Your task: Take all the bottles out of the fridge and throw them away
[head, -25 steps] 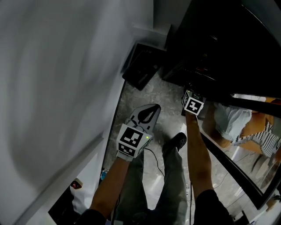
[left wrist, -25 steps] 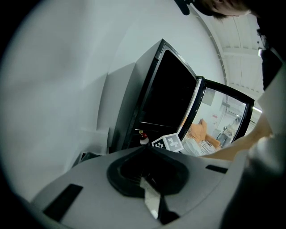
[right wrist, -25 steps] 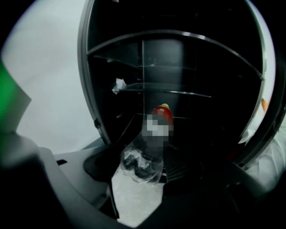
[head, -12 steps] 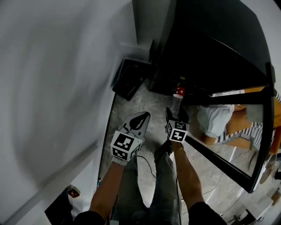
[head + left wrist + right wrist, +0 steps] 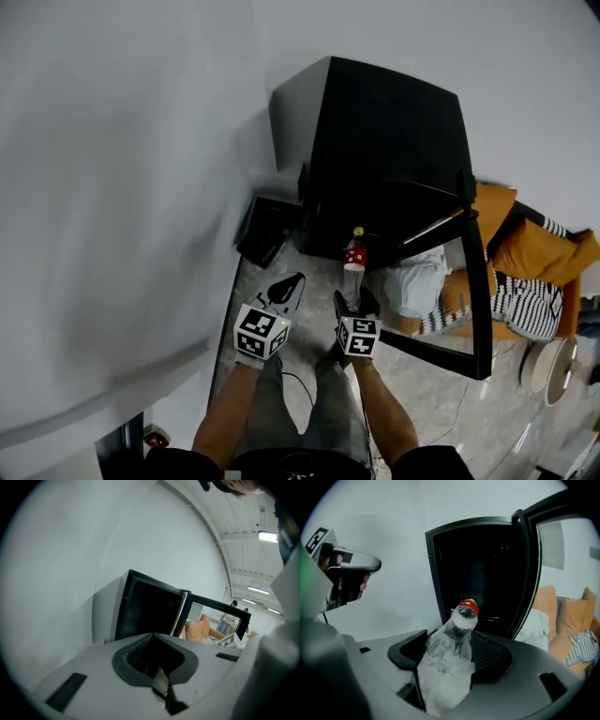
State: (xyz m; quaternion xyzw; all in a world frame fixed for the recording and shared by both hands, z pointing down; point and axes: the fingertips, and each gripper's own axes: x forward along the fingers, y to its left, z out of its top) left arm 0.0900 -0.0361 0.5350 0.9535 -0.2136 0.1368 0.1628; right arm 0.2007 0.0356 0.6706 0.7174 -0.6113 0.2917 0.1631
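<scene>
Bottle (image 5: 353,269) clamped in right gripper (image 5: 355,302) at frame centre, outside the fridge (image 5: 384,150). Long axis runs up-frame from the jaws, red cap leading. Left gripper (image 5: 287,287) closed, empty, just left of it.

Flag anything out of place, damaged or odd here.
The fridge has its door swung wide open. The clear bottle held in the right claw looks crumpled and empty, with its neck pointing at the fridge. No spill shows on the floor.
</scene>
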